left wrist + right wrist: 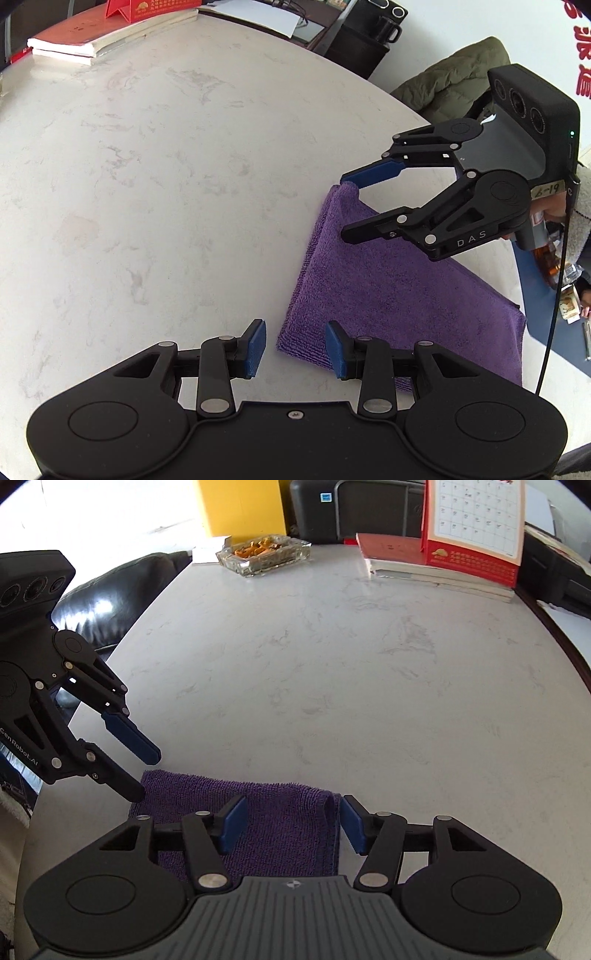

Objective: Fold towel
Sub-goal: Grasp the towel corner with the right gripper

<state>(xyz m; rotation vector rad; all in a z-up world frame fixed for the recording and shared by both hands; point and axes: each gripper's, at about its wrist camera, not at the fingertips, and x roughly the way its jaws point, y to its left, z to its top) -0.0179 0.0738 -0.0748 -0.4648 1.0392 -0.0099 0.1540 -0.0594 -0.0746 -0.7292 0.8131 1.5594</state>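
Two grippers hang over a folded purple towel (388, 291) that lies flat on the pale marble table (147, 184), near its edge. The left gripper (295, 349) has its jaws apart with nothing between the blue pads, just above the towel's near corner, and the right gripper (293, 825) is also released, its pads standing on both sides of a raised fold without pressing it. Farther back on the table are red books (424, 559) and a glass ashtray (264, 555).
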